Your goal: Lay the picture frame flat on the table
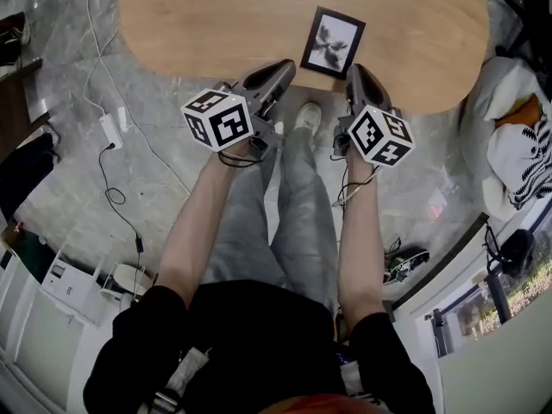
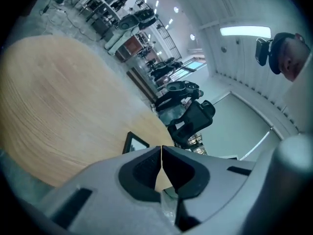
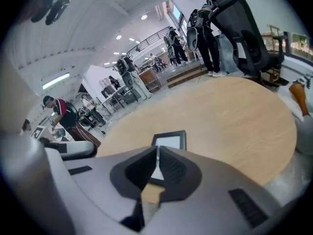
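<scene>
Left gripper and right gripper: both pairs of jaws are closed together and hold nothing, with the tips over the near edge of the oval wooden table. The black picture frame lies flat on the table, at 1 o'clock from the left tip and at 11 o'clock, just beside, from the right tip. A black office chair stands beyond the table's far side. On the grey marble floor, at 8 o'clock, lies a white power strip with its cable.
</scene>
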Available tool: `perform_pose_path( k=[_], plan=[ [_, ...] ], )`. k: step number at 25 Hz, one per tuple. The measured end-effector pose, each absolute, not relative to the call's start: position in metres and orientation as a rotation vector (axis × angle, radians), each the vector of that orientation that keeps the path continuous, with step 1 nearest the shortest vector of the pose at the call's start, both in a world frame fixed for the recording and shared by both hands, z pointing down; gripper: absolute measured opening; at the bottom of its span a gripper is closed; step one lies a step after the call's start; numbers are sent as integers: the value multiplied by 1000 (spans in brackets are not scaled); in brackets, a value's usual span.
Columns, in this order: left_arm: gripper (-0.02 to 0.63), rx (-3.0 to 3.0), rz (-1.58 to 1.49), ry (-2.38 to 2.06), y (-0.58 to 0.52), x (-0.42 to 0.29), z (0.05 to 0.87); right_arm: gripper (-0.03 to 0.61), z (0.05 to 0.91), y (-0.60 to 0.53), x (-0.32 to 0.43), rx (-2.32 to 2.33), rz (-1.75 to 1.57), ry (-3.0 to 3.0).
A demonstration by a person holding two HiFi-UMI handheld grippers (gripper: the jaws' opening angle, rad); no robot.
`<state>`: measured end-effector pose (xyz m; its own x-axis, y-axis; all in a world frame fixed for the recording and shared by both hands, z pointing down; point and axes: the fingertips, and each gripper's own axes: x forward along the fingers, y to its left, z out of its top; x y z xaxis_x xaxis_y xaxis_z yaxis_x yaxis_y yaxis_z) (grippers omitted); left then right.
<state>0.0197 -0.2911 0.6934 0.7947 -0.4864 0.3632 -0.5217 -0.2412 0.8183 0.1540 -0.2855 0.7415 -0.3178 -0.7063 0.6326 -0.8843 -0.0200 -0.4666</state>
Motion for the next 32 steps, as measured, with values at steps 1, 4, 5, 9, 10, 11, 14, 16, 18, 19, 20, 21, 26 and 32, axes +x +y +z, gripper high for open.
perform_pose_path(
  k=[1,4,5,9,10,11,14,16,18,19,20,21,26,32],
  plan=[
    [12,1896,26,-771,-289,21,679,20,725,-285,148,1695,1265,-2079],
    [9,1937,22,-811,-286,23,633,14,673,-283,128,1683,1281,-2191],
    [9,1945,32,-833,-284,23,618,14,655,-281,123,1673,1276,-2222],
    [8,1994,15,-932,-283,25,544,12,568,-278,127,1671,1155,-2340],
    [8,2026,10,-953,-285,26,522,12,544,-278,131,1685,1112,-2367],
    [8,2064,11,-974,-287,29,500,12,521,-279,137,1704,1068,-2390],
    [8,2179,22,-1046,-290,33,435,11,451,-279,149,1751,910,-2449],
    [8,2239,5,-1104,-291,32,393,11,405,-280,153,1769,801,-2494],
    [8,2283,-17,-1166,-291,33,355,11,362,-281,159,1791,698,-2533],
    [8,2302,-26,-1194,-289,34,337,11,343,-280,162,1803,649,-2549],
    [8,2325,-35,-1216,-286,35,320,11,325,-279,163,1816,604,-2565],
    [8,2352,-48,-1228,-283,36,303,11,308,-277,164,1827,563,-2583],
    [8,2515,-138,-1258,-278,49,221,11,235,-270,158,1792,356,-2699],
    [8,2611,-165,-1358,-268,56,172,11,191,-258,163,1789,160,-2689]
  ],
)
